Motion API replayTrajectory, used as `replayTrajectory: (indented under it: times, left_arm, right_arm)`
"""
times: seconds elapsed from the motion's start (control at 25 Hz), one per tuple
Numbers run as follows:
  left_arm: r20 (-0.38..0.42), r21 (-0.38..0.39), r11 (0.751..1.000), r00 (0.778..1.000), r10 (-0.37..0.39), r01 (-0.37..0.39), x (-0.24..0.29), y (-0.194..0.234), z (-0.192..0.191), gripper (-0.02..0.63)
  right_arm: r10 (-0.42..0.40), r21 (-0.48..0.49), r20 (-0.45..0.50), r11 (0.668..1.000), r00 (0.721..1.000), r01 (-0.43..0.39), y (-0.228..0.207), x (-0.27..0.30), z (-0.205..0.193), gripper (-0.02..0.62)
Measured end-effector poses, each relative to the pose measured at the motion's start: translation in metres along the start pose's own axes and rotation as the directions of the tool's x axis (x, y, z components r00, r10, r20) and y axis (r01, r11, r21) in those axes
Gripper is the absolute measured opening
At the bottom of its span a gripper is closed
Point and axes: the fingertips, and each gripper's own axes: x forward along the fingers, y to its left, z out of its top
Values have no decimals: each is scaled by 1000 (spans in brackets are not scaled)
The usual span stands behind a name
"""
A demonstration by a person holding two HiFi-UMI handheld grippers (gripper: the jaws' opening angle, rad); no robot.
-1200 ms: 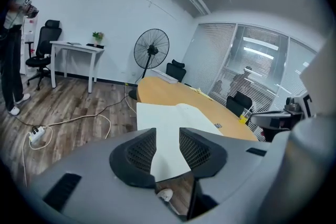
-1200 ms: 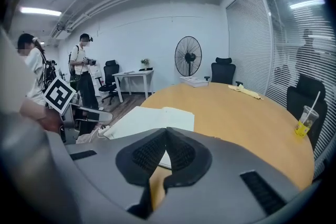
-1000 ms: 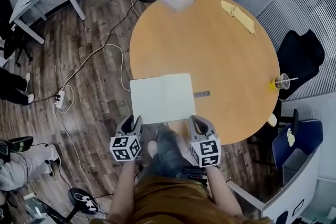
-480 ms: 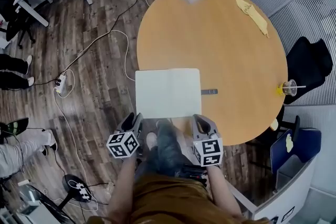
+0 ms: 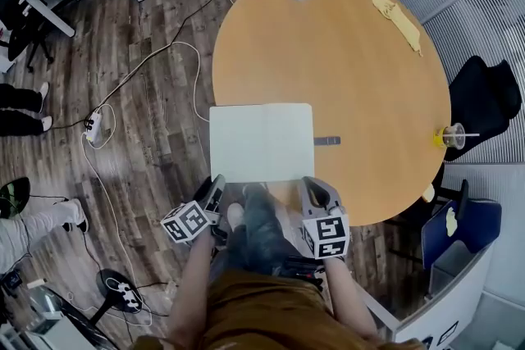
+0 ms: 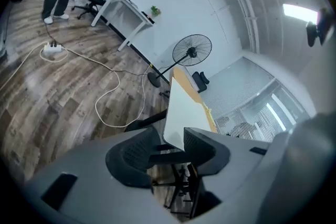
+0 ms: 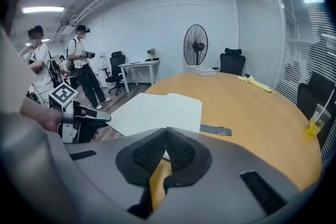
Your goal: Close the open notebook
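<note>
An open white paper notebook (image 5: 262, 142) lies flat at the near edge of a round orange wooden bench (image 5: 361, 53), its near left corner overhanging the floor. The left claw (image 5: 215, 191) has just been opening. It is released, with that corner between its jaws, unpinched. The right claw (image 5: 316, 191) is clenched and empty, just beside the right page. Best to nip the left page well in, then swing it over the spine. Only the left gripper view shows the page between the jaws; the head view shows both pages.

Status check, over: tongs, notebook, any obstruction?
Left tongs just opening, notebook corner between them, unpinched. Right tongs shut, empty. Notebook open flat on table. Nothing on its pages.
</note>
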Motion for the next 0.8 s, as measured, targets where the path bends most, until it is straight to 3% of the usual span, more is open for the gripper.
replayTrajectory:
  times: [0.36, 0.8]
  left_arm:
    - [33, -142, 987, 997, -75, 79, 4, -7, -4, 138]
    - [51, -155, 980, 992, -119, 125, -2, -14, 3, 98]
  right_arm:
    - [-15, 1, -2, 1000, 1000, 15, -2, -6, -3, 12]
    - [-38, 5, 12, 999, 999, 38, -1, -16, -2, 12]
